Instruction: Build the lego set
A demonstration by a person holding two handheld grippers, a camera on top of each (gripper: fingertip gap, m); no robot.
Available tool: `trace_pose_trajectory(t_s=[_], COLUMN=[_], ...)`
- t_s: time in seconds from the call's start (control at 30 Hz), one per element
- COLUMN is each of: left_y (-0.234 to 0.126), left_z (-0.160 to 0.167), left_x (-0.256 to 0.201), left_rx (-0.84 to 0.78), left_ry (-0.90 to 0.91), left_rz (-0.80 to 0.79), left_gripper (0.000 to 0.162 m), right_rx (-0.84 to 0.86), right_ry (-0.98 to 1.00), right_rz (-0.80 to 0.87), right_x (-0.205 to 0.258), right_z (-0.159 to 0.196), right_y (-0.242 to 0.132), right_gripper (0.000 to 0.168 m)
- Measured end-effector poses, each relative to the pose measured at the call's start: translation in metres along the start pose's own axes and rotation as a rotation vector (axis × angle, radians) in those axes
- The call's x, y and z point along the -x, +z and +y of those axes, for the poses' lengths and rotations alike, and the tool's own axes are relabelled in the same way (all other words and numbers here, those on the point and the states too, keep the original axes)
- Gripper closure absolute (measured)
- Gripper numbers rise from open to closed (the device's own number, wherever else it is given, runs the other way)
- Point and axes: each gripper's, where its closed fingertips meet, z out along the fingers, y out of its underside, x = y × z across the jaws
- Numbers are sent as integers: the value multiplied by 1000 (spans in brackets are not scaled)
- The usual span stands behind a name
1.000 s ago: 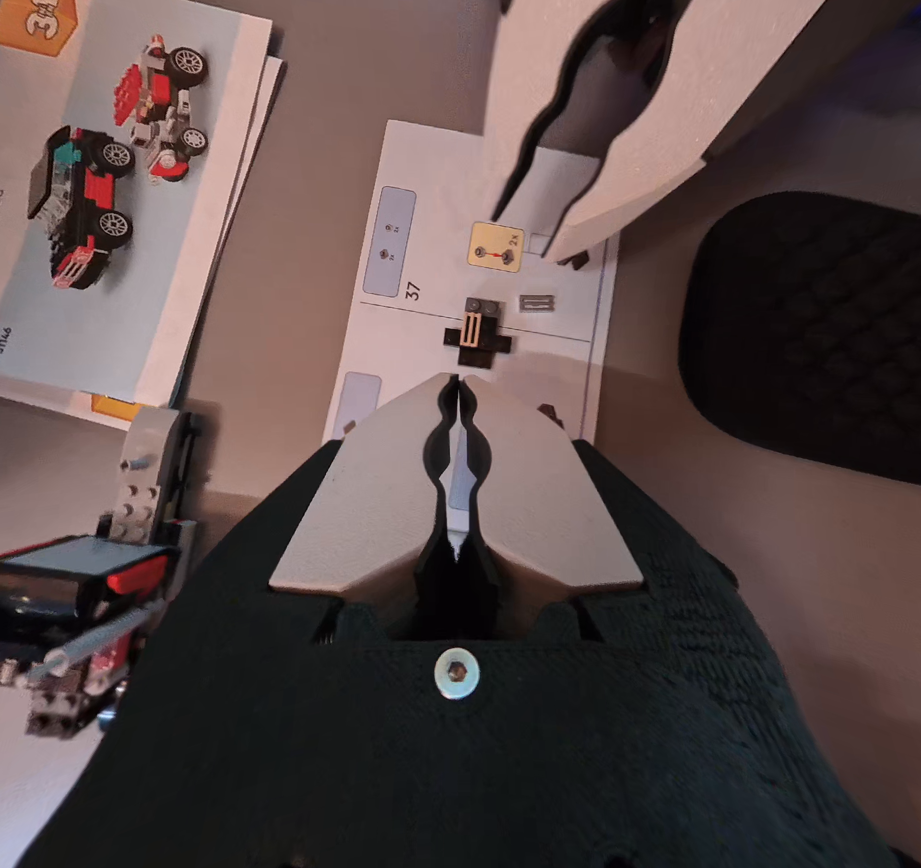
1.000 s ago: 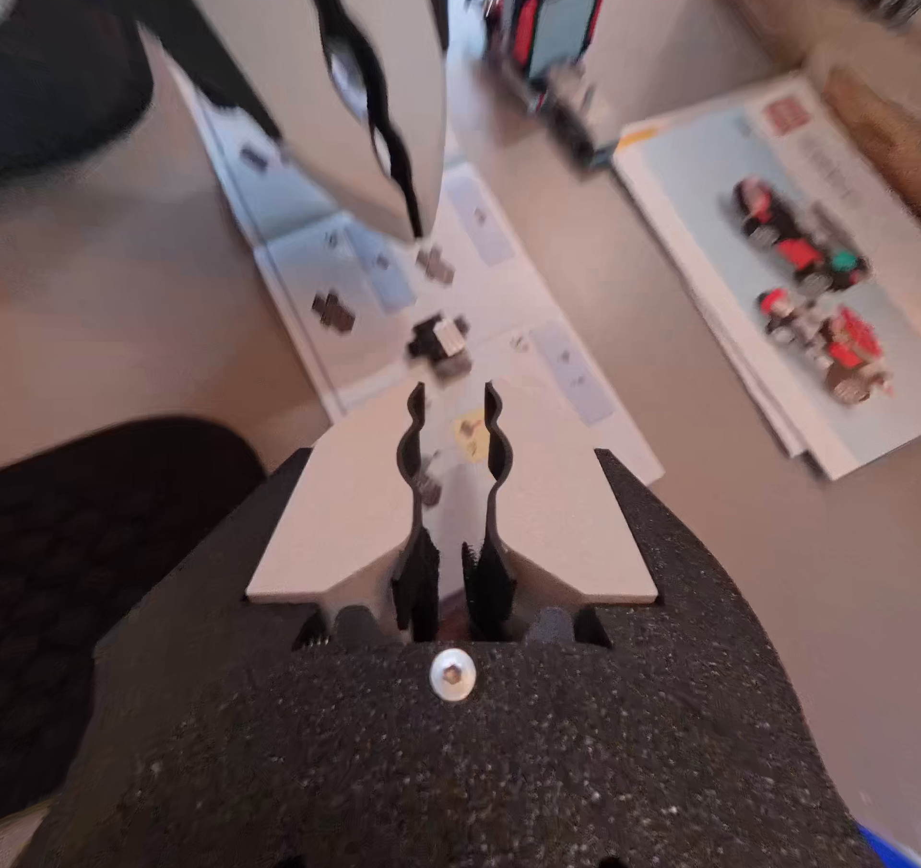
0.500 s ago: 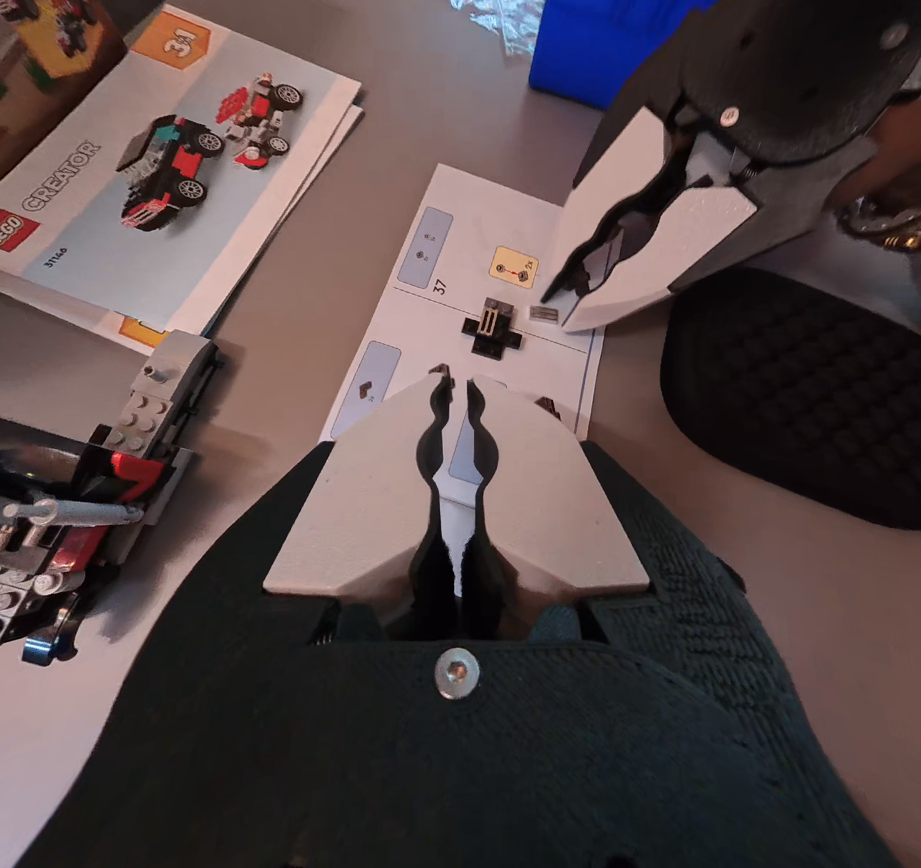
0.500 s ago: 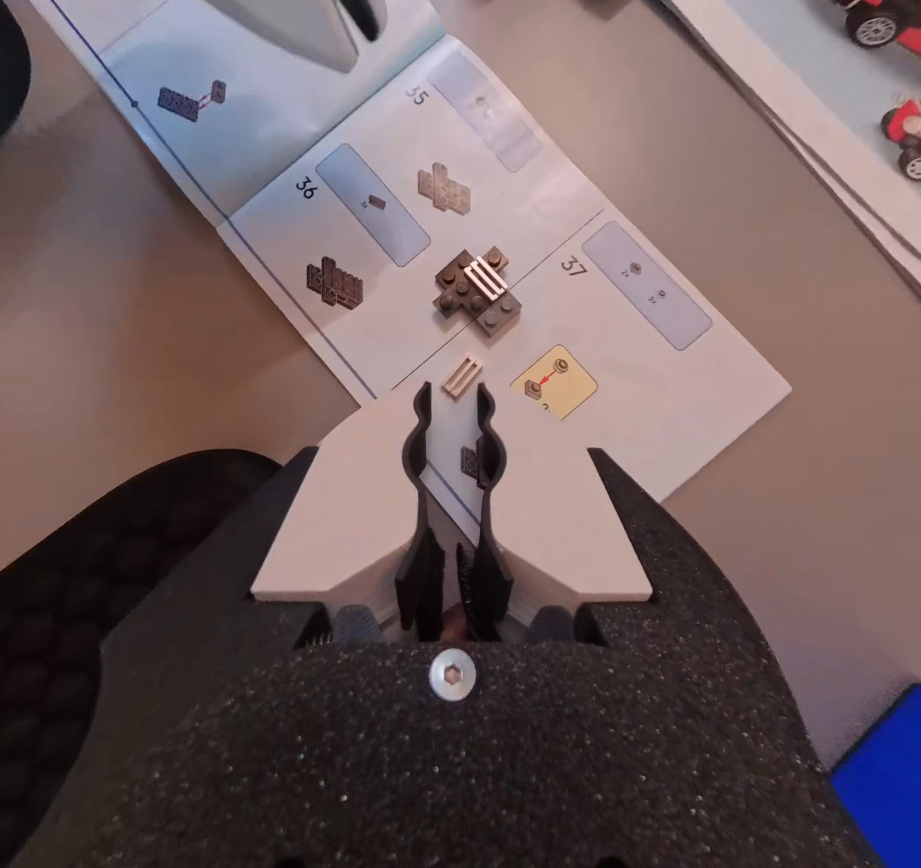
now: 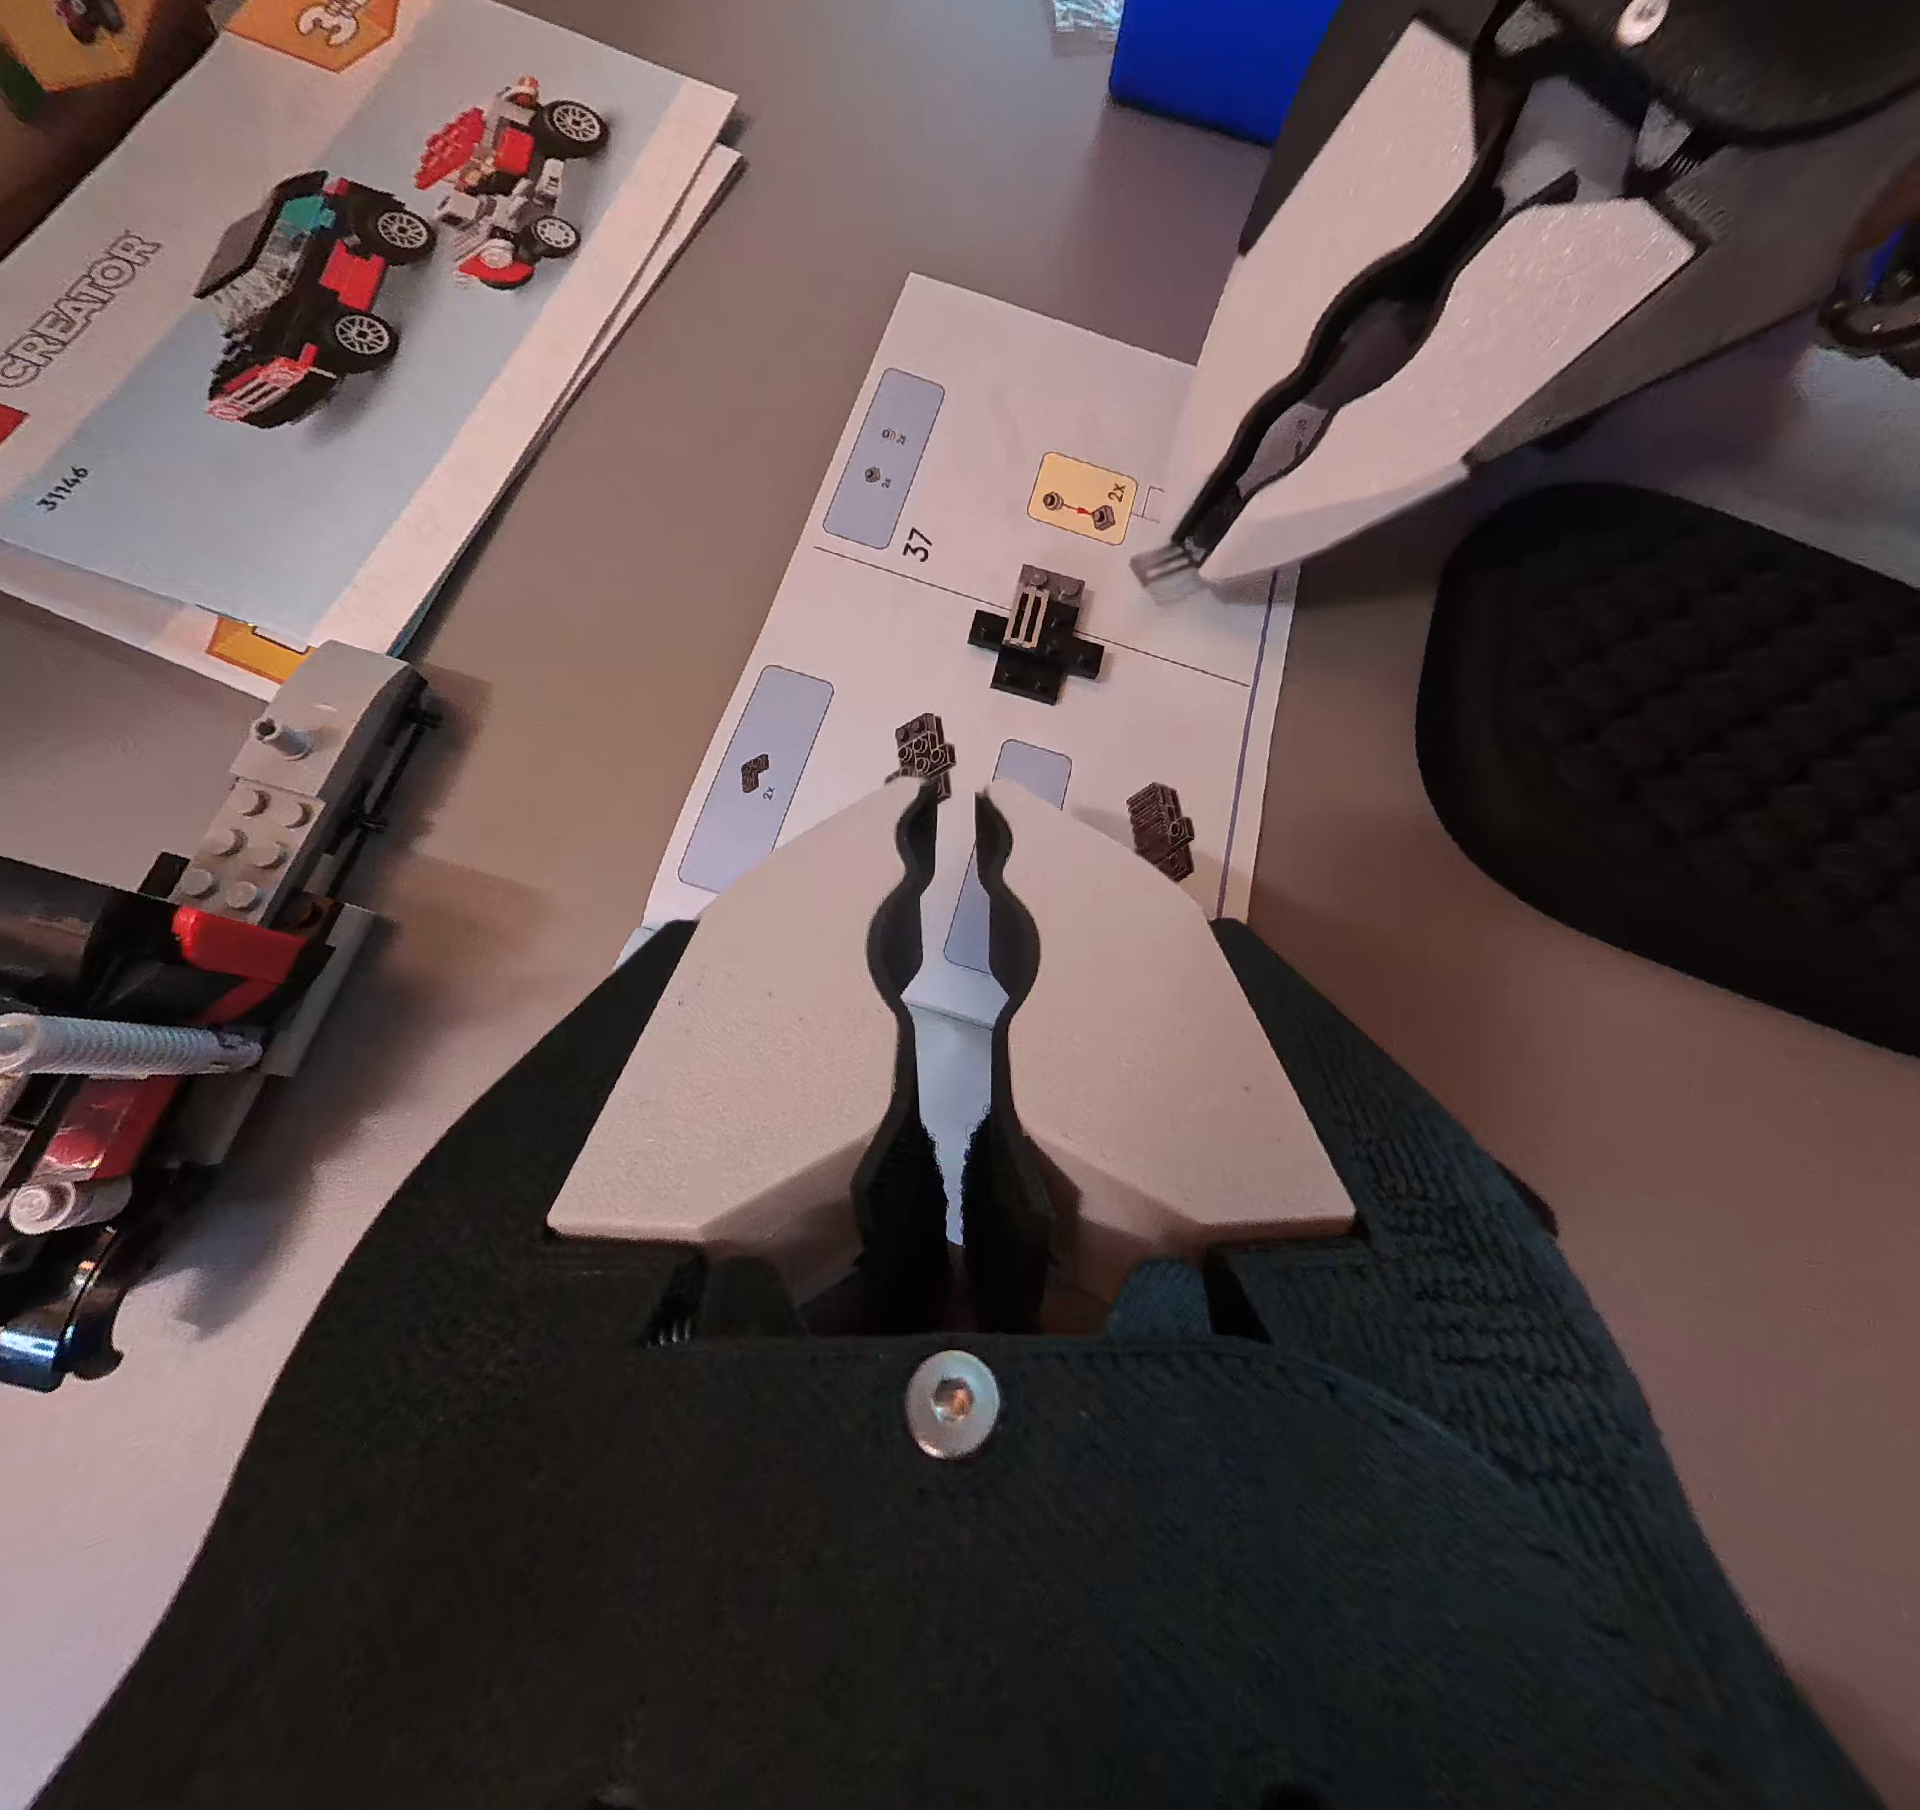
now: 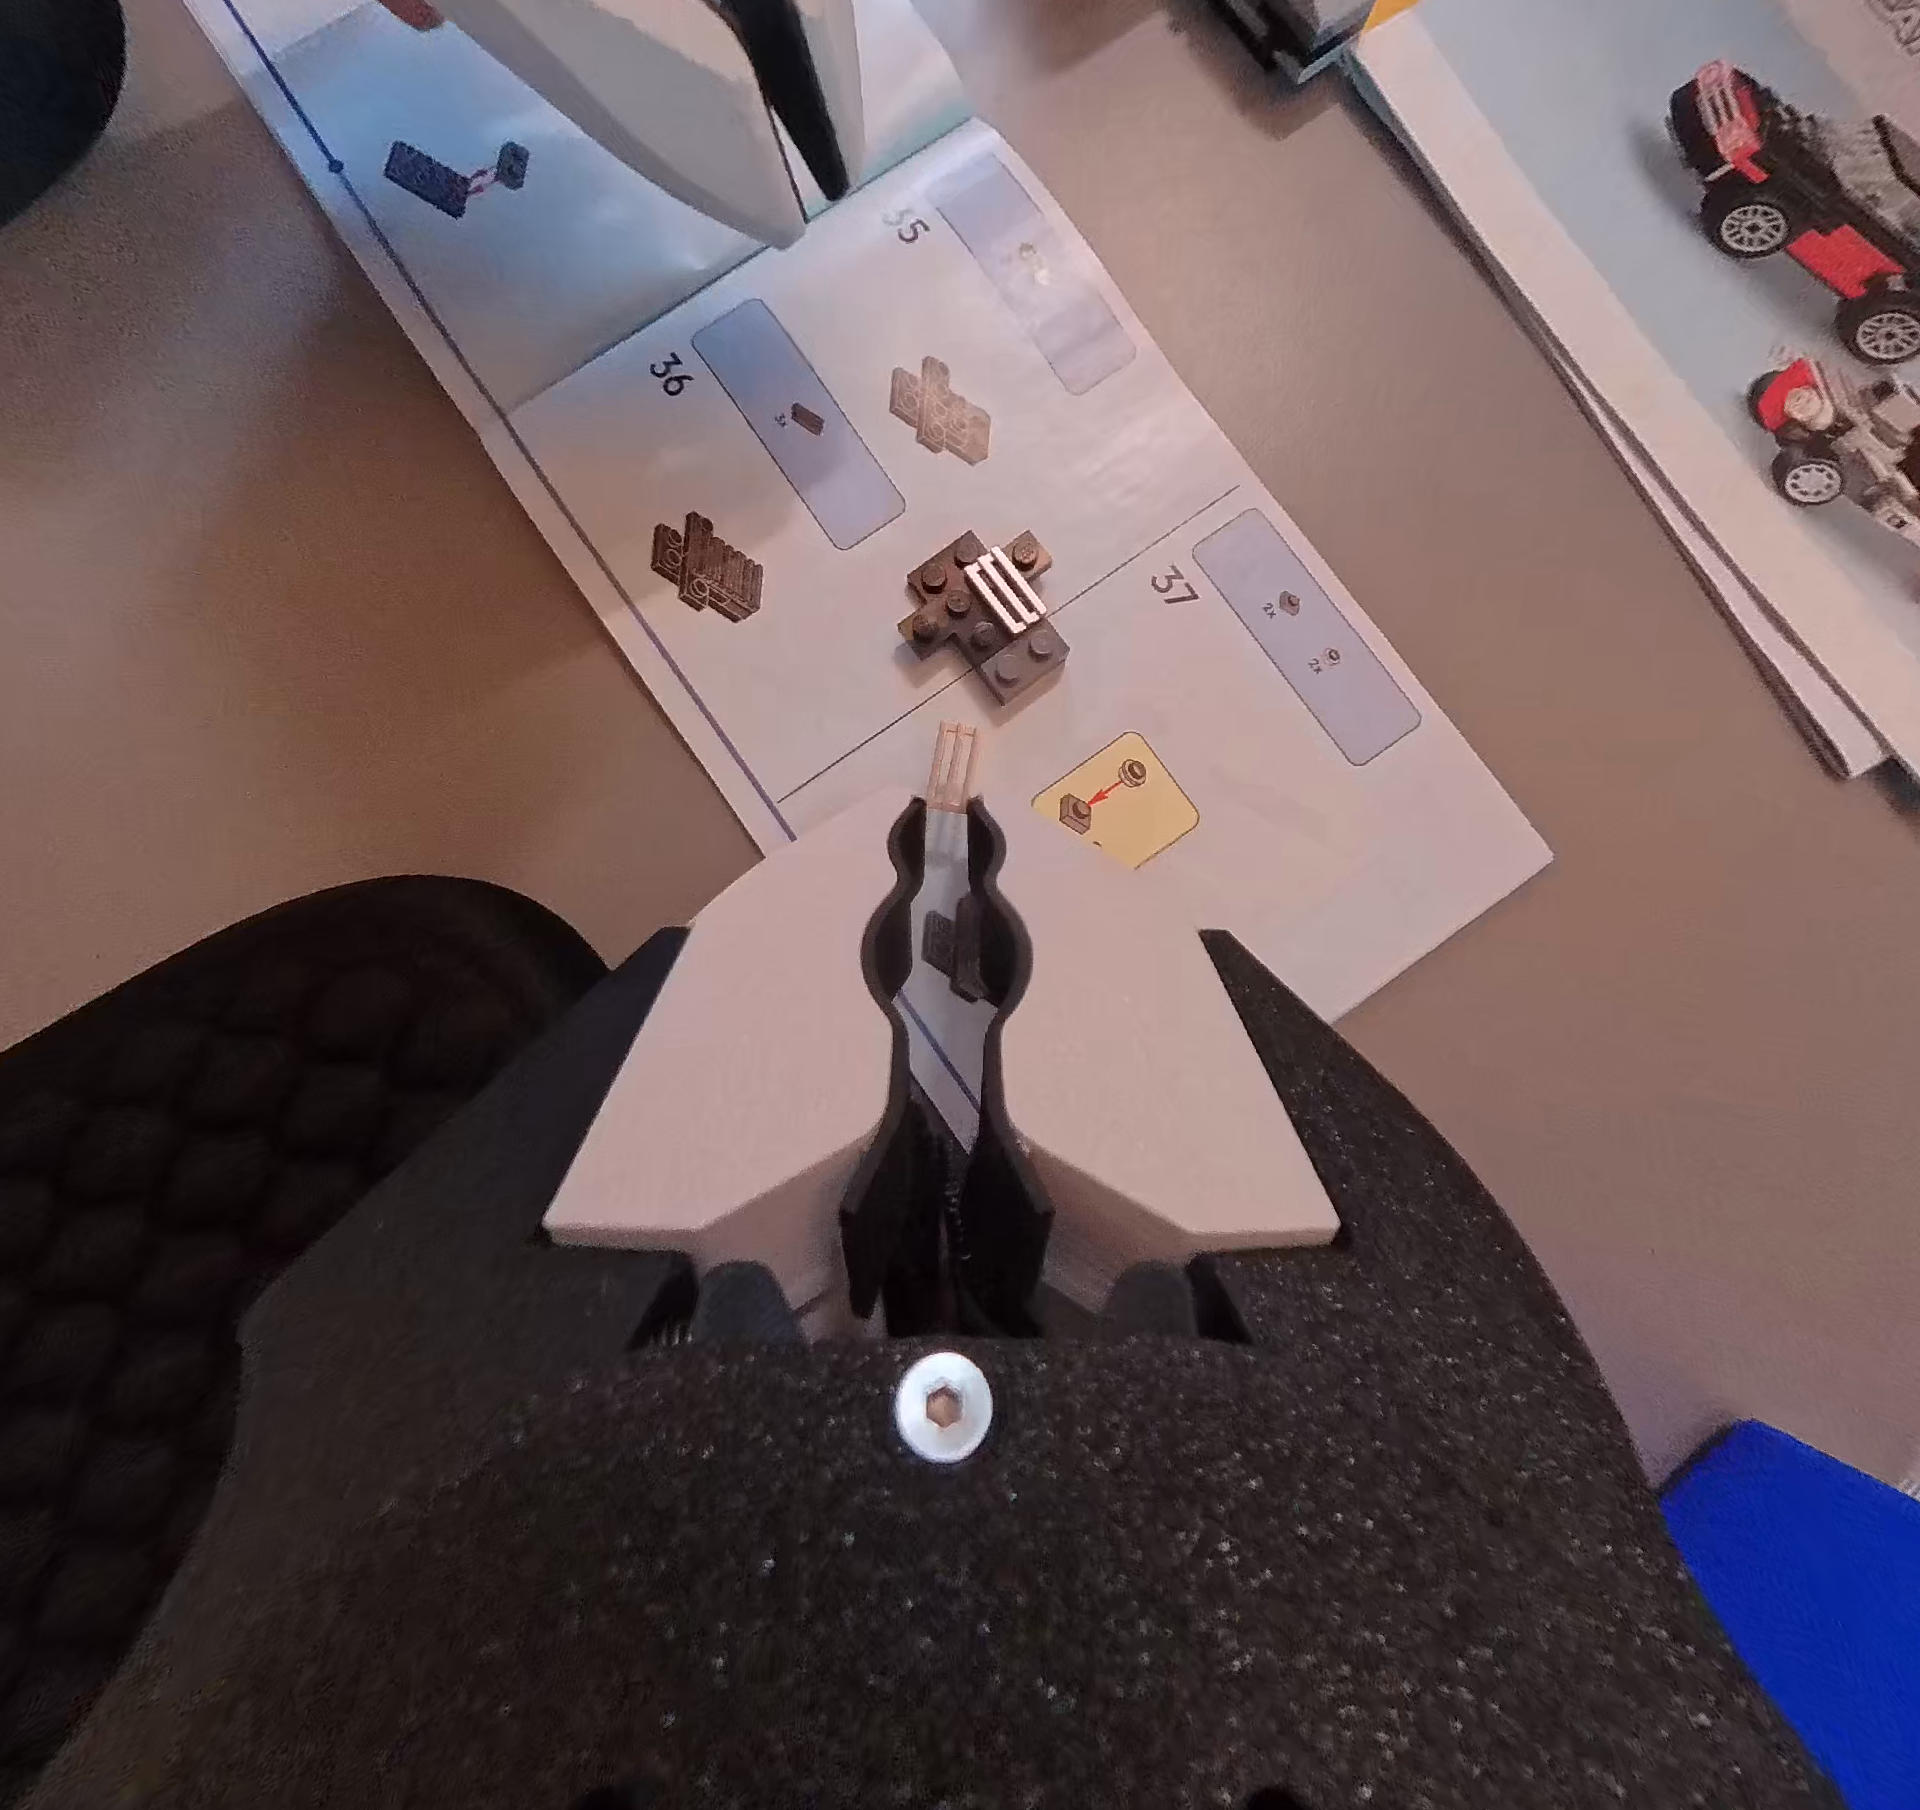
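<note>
Your right gripper (image 6: 948, 804) was pinched on a small light grey grille tile (image 6: 956, 761), holding it by one end so that most of the tile stuck out past the tips toward 12 o'clock. In the left wrist view the tile (image 5: 1166, 571) looked level and either just above or resting on the page; the frames did not settle which. Your left gripper (image 5: 951, 799) carried nothing, its tips a narrow gap apart, and hovered over the lower half of the open instruction booklet (image 5: 997, 430).

Just beyond the tile, at 12 o'clock from your right tips, sat the dark grey plate assembly (image 6: 982, 612), flat on the booklet and already wearing one matching grille tile across its middle. From your left tips that assembly (image 5: 1039, 628) lay at 12 o'clock, with the right tips near it at 2 o'clock.

My judgement: the step was to seat the second tile beside the first. To do it well, you needed to align it parallel to the fitted tile, lower it square onto the studs, and steady the loose, light assembly with your left tips before pressing. With so short a grip, a tilted press could have flicked the tile free.

At 9 o'clock from the left gripper stood the partly built car (image 5: 208, 929).
</note>
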Motion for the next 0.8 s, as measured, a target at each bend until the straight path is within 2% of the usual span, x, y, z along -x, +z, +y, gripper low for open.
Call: trace_pose_trajectory(t_s=[0.8], left_y=[8], left_z=[14], left_x=[-4], left_rx=[51], left_ry=[25], left_rz=[14], left_gripper=[153], right_rx=[-35], right_ry=[144], right_rz=[40], right_x=[4], right_z=[1], right_y=[2], right_gripper=[161])
